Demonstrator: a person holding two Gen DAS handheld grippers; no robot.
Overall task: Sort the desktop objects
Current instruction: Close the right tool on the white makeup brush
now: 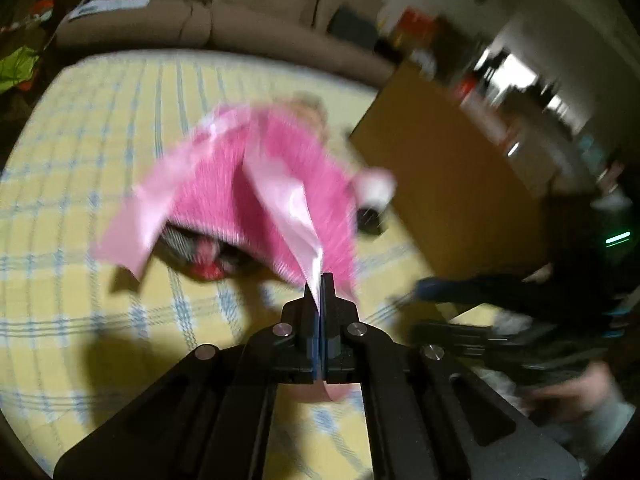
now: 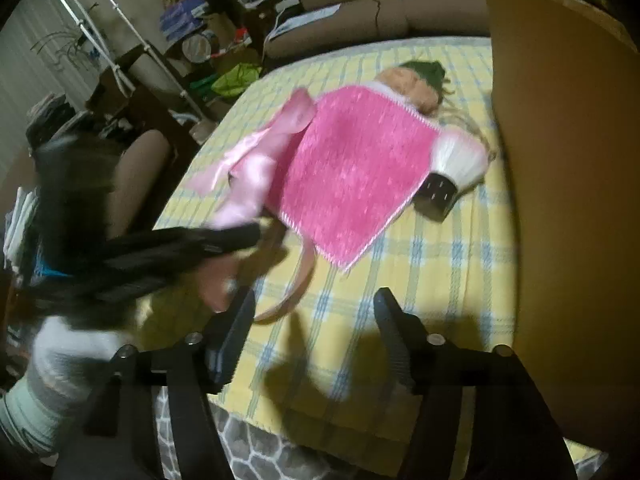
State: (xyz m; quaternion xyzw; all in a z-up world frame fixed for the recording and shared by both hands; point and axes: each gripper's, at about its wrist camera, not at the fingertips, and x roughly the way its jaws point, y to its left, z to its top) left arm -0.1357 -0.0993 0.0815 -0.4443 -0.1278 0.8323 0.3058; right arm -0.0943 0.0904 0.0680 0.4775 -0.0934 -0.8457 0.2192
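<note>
The pink cloth is a square of bright fuzzy pink with a pale stitched edge, and glossy light-pink satin ribbon is bunched at one side. It lies spread on the yellow checked cover of the bench, draped over other items. One is a brush with white bristles and a dark base, which pokes out at the cloth's far corner just beside a brown cardboard panel. The left gripper is clamped together on a strip of the satin ribbon, lifting that edge. The right gripper stands with its fingers apart over bare cover, nothing between them.
</note>
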